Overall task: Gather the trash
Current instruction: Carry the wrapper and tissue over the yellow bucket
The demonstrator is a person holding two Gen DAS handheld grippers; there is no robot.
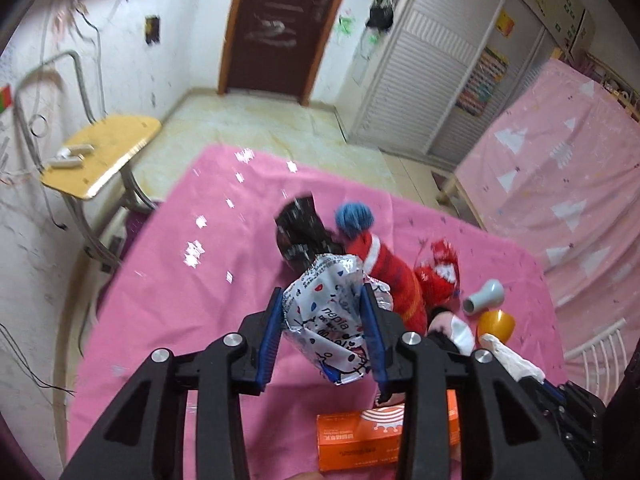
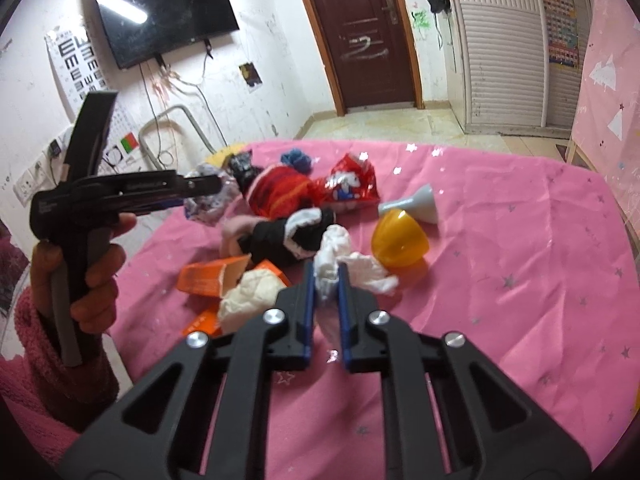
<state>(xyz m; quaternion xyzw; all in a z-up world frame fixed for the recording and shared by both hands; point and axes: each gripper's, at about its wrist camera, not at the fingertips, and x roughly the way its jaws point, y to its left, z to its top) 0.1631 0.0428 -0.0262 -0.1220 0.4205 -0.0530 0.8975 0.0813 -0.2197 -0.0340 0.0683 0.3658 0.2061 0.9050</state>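
Left hand-held gripper (image 1: pixel 320 312): clamped on a crinkled printed wrapper (image 1: pixel 324 312), lifted above the tabletop (image 1: pixel 180 280). Judged light, thin, slippery; best pinched across a crumpled fold.

Right hand-held gripper (image 2: pixel 325 276): closed on a white tissue wad (image 2: pixel 340 260), low over the tabletop near an orange carton (image 2: pixel 208 276). Judged soft, weightless, easily torn; grip at the bunched middle.

Surface: pink star-print cloth carrying a red wrapper (image 2: pixel 352 184), yellow cup (image 2: pixel 398 240) and grey funnel (image 2: pixel 416 202).

Room: brown door (image 2: pixel 360 32), wall television (image 2: pixel 164 16), louvred wardrobe (image 2: pixel 500 40).
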